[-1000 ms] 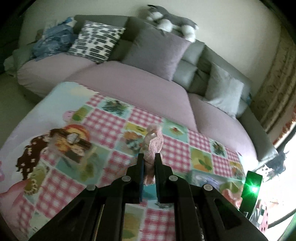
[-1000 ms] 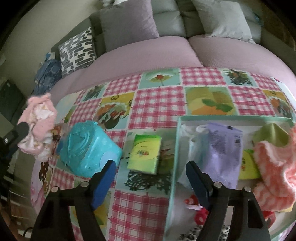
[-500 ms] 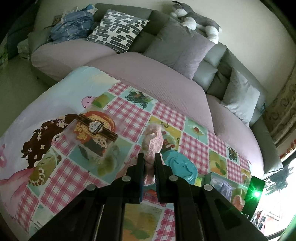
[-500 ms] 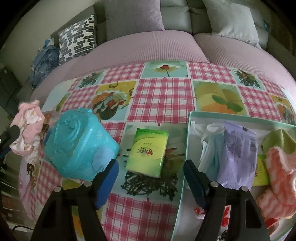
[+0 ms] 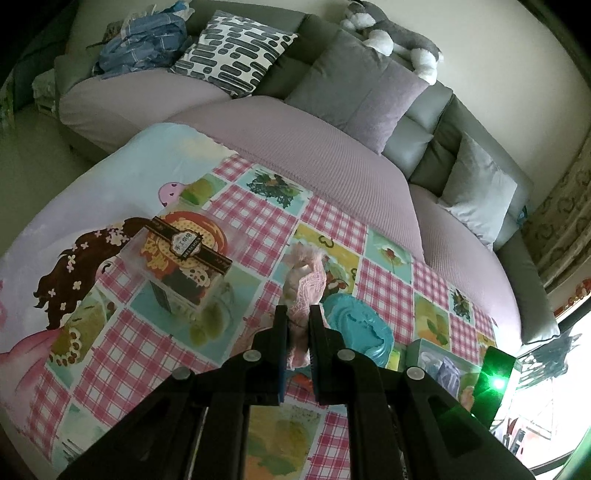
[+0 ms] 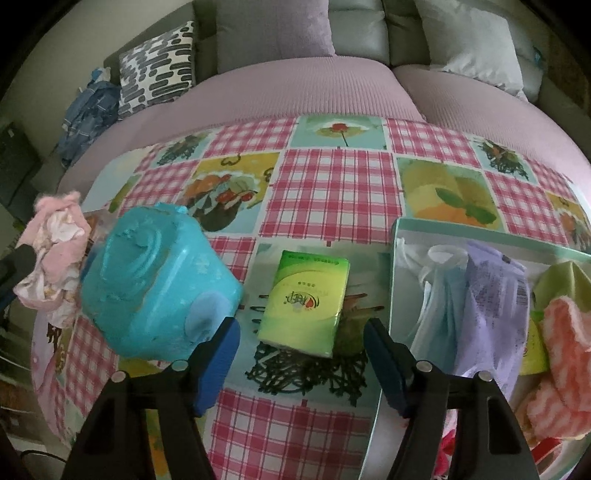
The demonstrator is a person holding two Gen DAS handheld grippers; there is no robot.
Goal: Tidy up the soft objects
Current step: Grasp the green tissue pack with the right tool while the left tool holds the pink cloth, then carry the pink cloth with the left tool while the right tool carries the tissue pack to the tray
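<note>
My left gripper (image 5: 297,314) is shut on a pink lacy cloth (image 5: 304,284), which hangs above the patterned tablecloth; the same cloth (image 6: 55,254) shows at the left edge of the right wrist view. My right gripper (image 6: 301,328) hovers over a green tissue pack (image 6: 306,295) lying flat on the table. Its jaws are closing, with the pack's near end between the blue pads (image 6: 221,354) and untouched. A teal wet-wipes pack (image 6: 155,284) lies left of the tissue pack. A mint tray (image 6: 393,258) on the right holds bags and a pink checked towel (image 6: 565,365).
A clear box with a dark ribbon label (image 5: 181,266) stands on the table's left part. Behind the table runs a grey and mauve sofa (image 5: 295,122) with cushions, a plush toy (image 5: 395,33) and blue clothing (image 5: 144,33). The table edge curves away at left.
The left gripper with the pink cloth sank and tilted down, bringing the clear box and teal pack into view. The right gripper dropped toward the tissue pack and its jaws narrowed.
</note>
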